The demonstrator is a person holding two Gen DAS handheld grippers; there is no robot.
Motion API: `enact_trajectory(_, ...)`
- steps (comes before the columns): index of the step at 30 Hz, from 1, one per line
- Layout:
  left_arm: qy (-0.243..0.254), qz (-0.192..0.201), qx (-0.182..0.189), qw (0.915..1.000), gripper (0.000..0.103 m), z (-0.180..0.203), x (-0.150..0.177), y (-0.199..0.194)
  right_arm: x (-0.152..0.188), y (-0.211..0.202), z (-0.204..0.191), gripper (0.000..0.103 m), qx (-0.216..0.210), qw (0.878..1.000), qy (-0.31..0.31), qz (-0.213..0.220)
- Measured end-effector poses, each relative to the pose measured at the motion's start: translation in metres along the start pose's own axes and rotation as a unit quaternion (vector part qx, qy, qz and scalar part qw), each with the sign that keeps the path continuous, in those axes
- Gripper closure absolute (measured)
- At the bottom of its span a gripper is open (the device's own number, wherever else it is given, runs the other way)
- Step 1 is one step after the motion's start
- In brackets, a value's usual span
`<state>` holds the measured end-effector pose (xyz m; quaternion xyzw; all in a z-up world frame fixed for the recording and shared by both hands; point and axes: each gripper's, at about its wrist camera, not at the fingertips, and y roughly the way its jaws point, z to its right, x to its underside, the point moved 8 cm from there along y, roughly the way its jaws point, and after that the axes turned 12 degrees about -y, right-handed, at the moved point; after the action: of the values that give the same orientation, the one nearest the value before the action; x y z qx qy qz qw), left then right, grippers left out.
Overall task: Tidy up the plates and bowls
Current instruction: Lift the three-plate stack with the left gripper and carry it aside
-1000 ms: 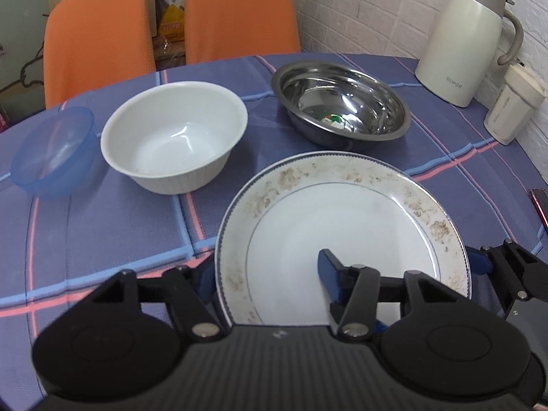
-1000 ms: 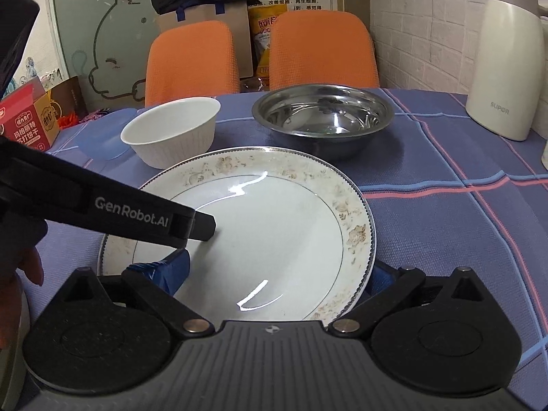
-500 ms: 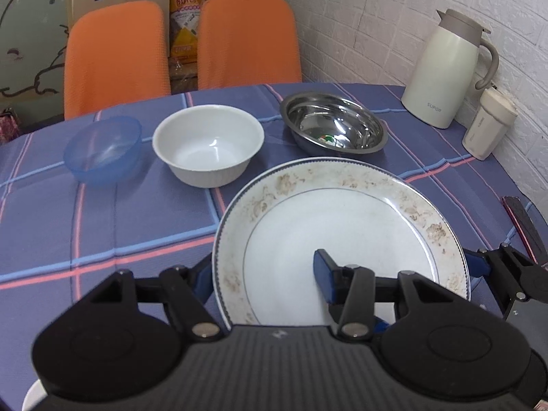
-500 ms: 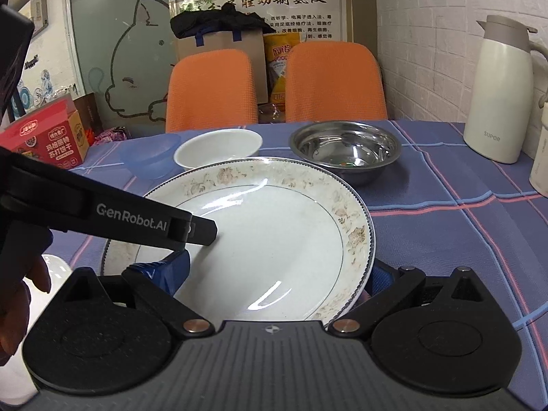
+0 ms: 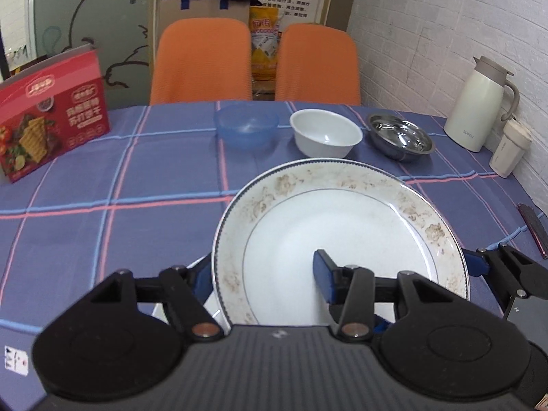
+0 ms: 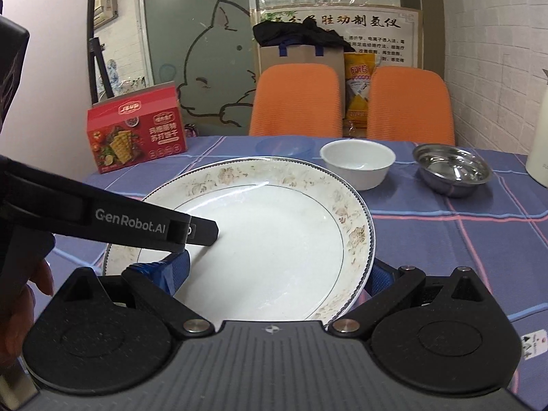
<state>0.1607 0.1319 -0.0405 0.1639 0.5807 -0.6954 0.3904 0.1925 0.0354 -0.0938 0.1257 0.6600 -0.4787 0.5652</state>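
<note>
While both our grippers clamp the plate [image 5: 337,226] by opposite rims, left gripper [image 5: 263,275] and right gripper [image 6: 279,269] hold it above the table [image 5: 102,185]. Beyond lies bare cloth, then the blue bowl [image 5: 246,130], white bowl [image 5: 325,137] and steel bowl [image 5: 400,137].
</note>
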Motion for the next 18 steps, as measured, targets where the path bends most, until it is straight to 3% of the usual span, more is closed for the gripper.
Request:
enact_trajectory(7,-0.031,-0.02,-0.017,0.9992,0.056,-0.046,0.033,-0.006,0.021,0.008,-0.042,0.013,-0.032,0.999,-0.007,-0.031)
enact_trajectory(14,-0.044,-0.028,0.004,0.9986,0.056,-0.053,0.046,0.0,0.03,0.013,-0.048,0.013,-0.015,0.999,-0.023,-0.04)
enact_trajectory(18,-0.048,-0.025,0.011,0.9985,0.047,-0.052,0.046,0.0,0.035,0.018,-0.048,0.013,-0.026,0.998,-0.016,-0.051)
